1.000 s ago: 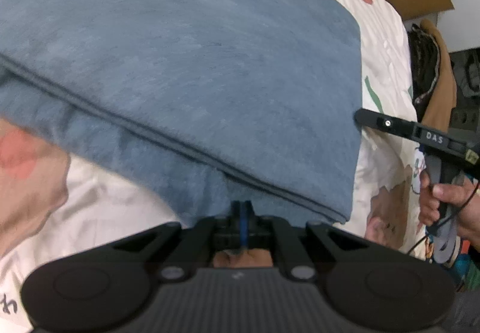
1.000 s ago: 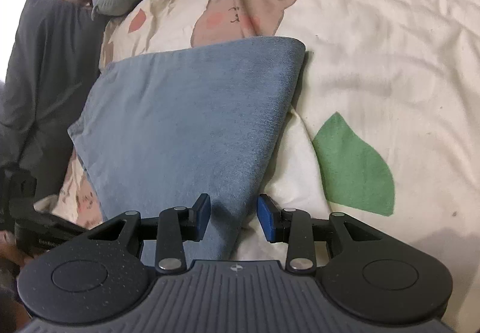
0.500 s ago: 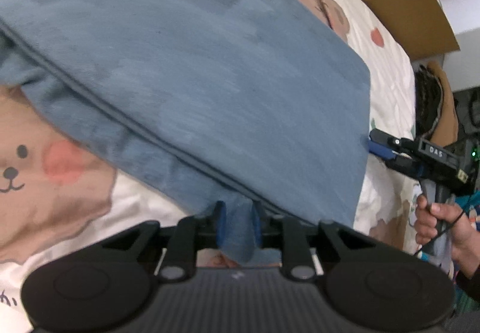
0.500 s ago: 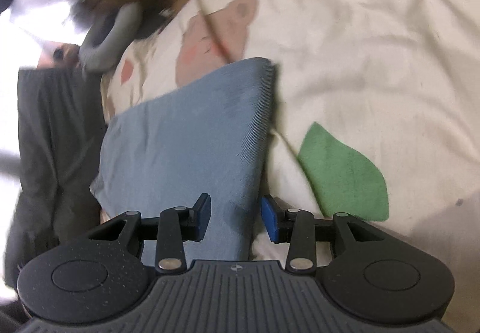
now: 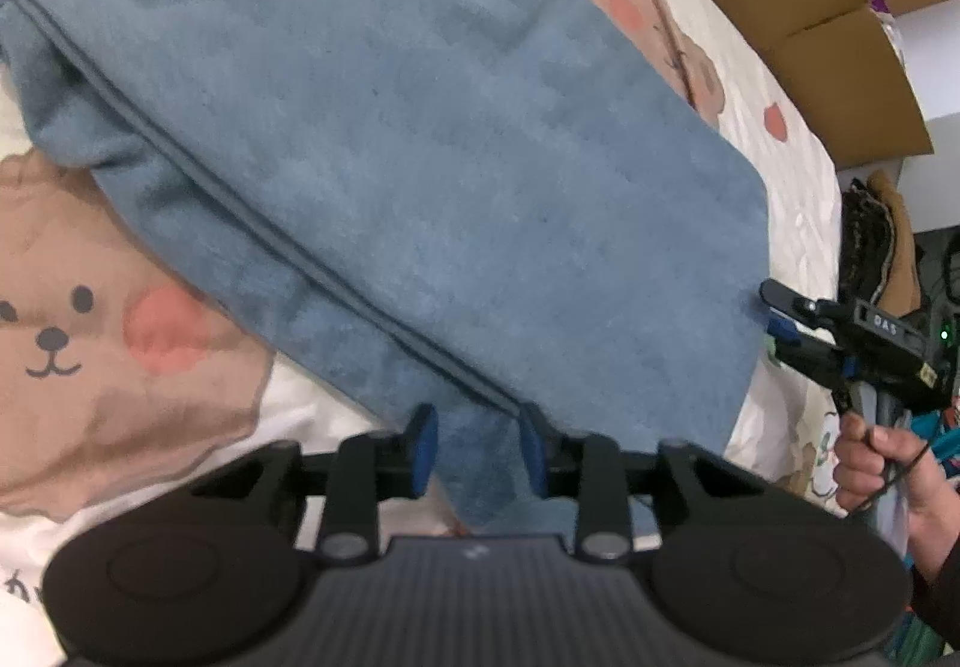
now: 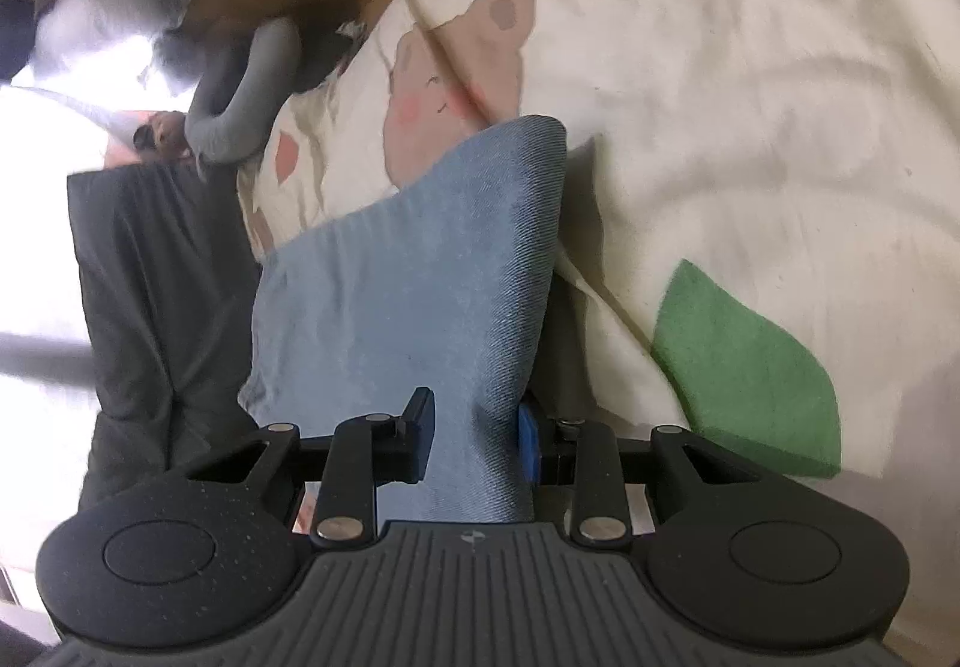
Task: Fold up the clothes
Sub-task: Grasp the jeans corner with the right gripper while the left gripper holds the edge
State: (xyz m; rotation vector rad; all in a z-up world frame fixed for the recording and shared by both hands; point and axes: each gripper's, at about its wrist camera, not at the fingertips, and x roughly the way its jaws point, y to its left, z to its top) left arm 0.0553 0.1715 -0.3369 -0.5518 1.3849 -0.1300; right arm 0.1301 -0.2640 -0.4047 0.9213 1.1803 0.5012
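Here the folded blue-grey fabric garment (image 5: 420,138) lies flat on a cream bedsheet printed with brown bears and green leaves (image 5: 120,367), its doubled edge running as a seam-like line across the left wrist view. The left gripper (image 5: 479,448) sits at the garment's near corner; its jaws have just been opening, and the blue pads now stand apart with a flap of the cloth hanging loosely between them, not pressed by either pad. The right gripper (image 6: 474,442) works at the opposite corner of the garment (image 6: 420,295); its jaws have just been closing, and a fold of cloth passes between them, lying against the right-hand pad while a narrow gap shows at the left-hand pad. In the left wrist view the right gripper (image 5: 780,322) appears at the garment's far edge, held by the person's right hand (image 5: 882,463). A brown cardboard box (image 5: 810,24) stands beyond the bed.
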